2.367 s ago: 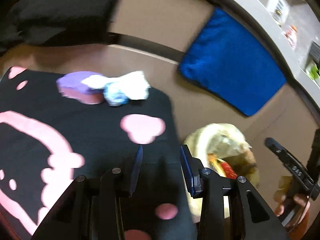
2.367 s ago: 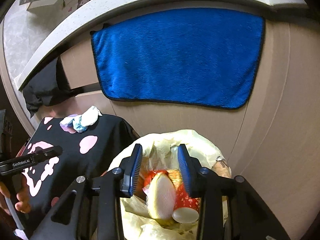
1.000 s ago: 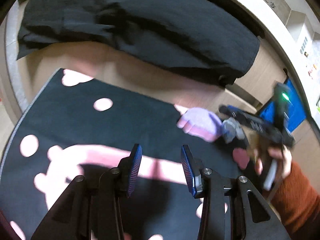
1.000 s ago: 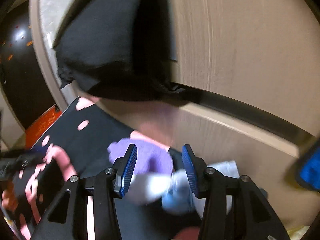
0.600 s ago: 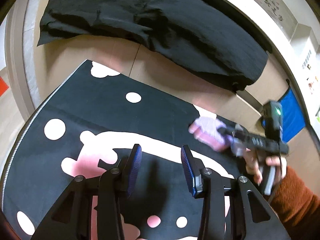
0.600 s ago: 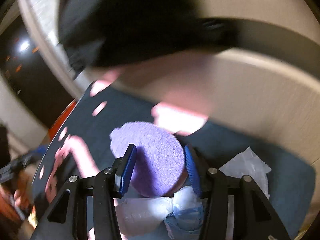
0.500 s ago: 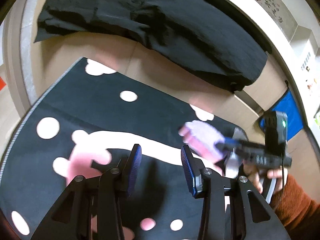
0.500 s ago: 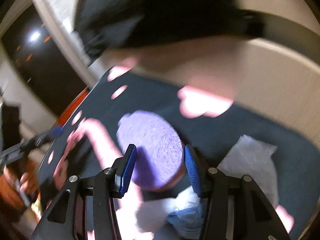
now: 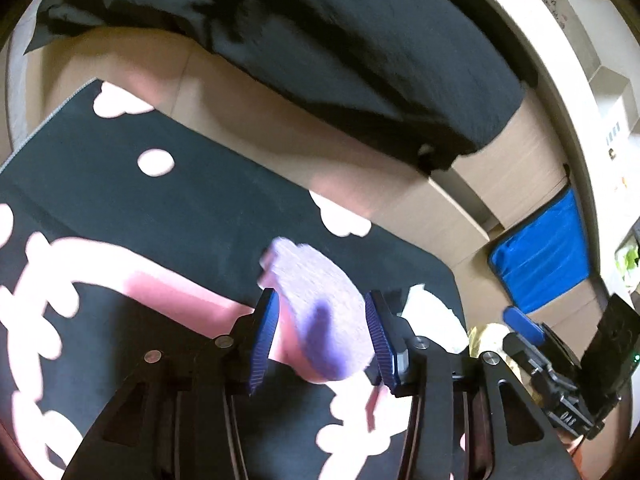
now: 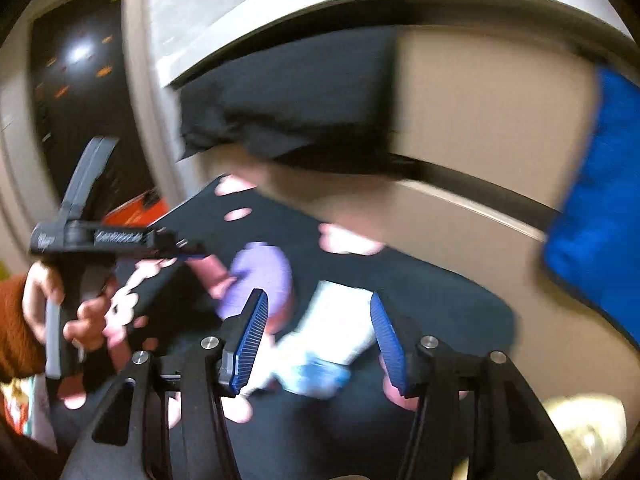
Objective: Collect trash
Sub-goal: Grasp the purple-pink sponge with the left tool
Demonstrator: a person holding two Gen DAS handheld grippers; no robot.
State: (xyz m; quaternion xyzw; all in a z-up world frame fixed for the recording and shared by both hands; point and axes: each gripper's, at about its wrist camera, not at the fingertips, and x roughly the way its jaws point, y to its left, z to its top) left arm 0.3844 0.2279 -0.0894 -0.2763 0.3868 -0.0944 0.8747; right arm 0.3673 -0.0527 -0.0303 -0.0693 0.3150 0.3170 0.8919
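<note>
My left gripper (image 9: 320, 336) points down at the black mat (image 9: 168, 200) with pink shapes, and the purple sponge (image 9: 316, 304) lies between its jaws. The jaws are opening; the blue pads stand just beside the sponge's edges, and through the blur I cannot tell whether they press on it. My right gripper (image 10: 316, 338) hangs over the same mat with its jaws opening, wide apart and gripping nothing; the white wrapper (image 10: 340, 320) and a crumpled blue scrap (image 10: 316, 372) lie on the mat below the gap. The sponge sits left of that wrapper, near the tip of the left gripper, which my hand (image 10: 44, 304) holds by its handle. A black cloth (image 9: 340, 48) and a blue towel (image 9: 544, 248) hang on the beige cabinet (image 9: 400, 184) behind. The yellow trash bag (image 10: 584, 428) shows at the lower right edge.
</note>
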